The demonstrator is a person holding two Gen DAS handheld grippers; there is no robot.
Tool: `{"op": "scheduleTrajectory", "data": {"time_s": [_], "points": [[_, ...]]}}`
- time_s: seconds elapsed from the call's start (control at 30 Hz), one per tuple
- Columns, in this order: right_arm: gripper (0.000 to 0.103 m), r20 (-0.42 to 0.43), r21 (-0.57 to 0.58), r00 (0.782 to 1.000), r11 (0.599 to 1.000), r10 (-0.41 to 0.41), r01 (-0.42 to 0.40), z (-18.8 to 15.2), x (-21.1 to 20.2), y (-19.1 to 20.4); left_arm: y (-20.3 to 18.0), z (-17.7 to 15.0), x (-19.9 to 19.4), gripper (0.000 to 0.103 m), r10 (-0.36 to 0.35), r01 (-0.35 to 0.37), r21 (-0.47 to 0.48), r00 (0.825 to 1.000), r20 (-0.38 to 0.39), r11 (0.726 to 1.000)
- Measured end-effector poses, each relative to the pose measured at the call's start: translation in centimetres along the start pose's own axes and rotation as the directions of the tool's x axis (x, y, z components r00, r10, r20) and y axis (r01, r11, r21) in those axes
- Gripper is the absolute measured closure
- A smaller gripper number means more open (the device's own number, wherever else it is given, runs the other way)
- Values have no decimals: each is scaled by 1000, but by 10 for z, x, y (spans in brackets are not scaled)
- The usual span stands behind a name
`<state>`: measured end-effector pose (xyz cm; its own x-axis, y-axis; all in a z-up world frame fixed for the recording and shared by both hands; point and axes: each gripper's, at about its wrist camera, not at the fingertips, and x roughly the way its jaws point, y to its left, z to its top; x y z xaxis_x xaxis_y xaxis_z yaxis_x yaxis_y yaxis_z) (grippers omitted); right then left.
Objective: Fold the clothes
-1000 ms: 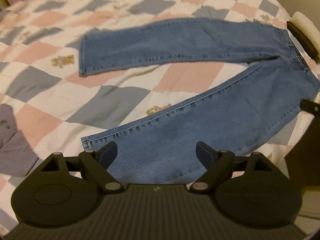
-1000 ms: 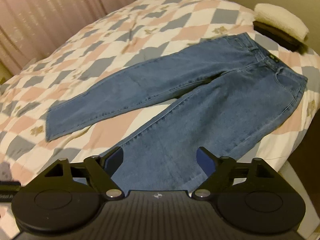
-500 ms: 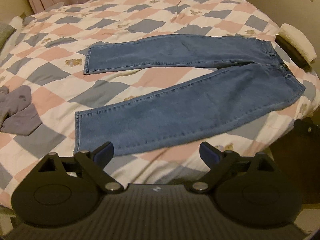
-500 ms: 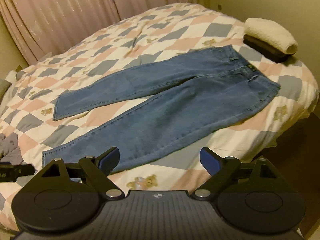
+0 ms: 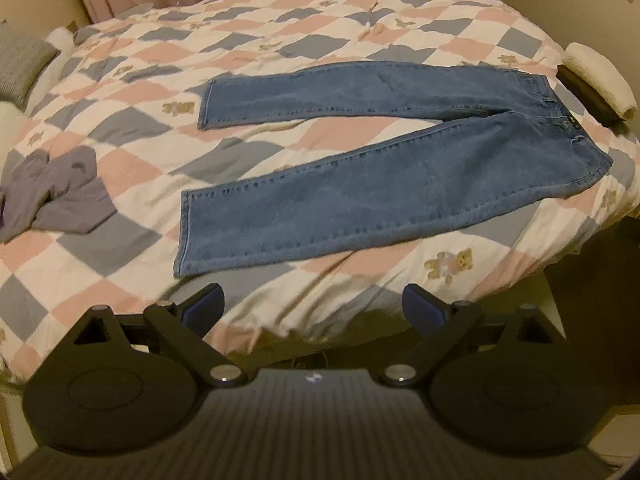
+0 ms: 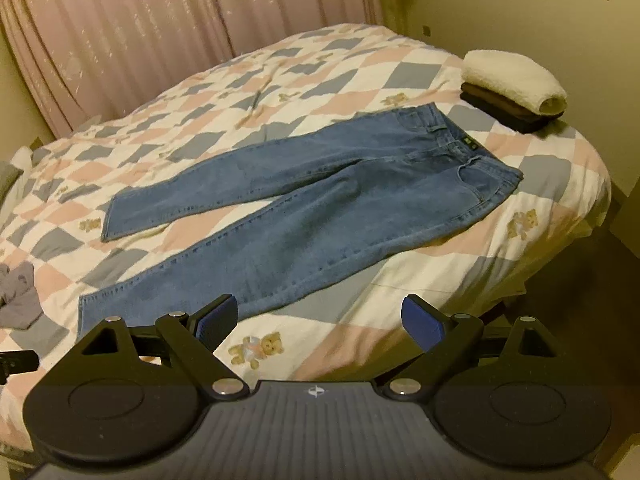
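Note:
A pair of blue jeans [image 5: 380,196] [image 6: 312,216] lies flat on the checked quilt, legs spread in a V, waistband to the right, hems to the left. My left gripper [image 5: 314,310] hangs open above the bed's near edge, short of the near leg's hem, with nothing between its fingers. My right gripper [image 6: 320,322] is open too, held back from the near leg, its blue pads [image 6: 420,320] empty. Part of the left gripper [image 6: 14,362] shows at the right wrist view's left edge.
A crumpled grey garment [image 5: 52,192] [image 6: 16,296] lies on the quilt [image 5: 280,52] to the left. A folded stack with a white towel on top [image 5: 596,80] [image 6: 514,88] sits at the bed's right corner. Pink curtains [image 6: 160,40] hang behind. Dark floor [image 6: 580,300] lies right of the bed.
Both grippers have pulled back and up from the jeans, so the whole bed now shows. The jeans have not moved. Both grippers stayed open.

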<state>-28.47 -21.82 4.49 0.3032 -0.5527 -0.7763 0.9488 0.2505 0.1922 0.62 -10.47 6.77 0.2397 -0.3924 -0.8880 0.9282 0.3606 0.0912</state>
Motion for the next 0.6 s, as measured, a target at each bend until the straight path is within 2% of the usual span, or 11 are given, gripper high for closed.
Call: {"op": "scheduleTrajectory", "data": {"time_s": [0.2,0.6], "points": [[11,-2,-15,1000,1000,1,-1,-1,-3,5,13,-14,-8,9,19,-18,-24,1000,4,1000],[9,11,-61,1000,998,6,-5,14,-2,12,19,-10,-9,9,26,-25,-40,999,29,999]]}}
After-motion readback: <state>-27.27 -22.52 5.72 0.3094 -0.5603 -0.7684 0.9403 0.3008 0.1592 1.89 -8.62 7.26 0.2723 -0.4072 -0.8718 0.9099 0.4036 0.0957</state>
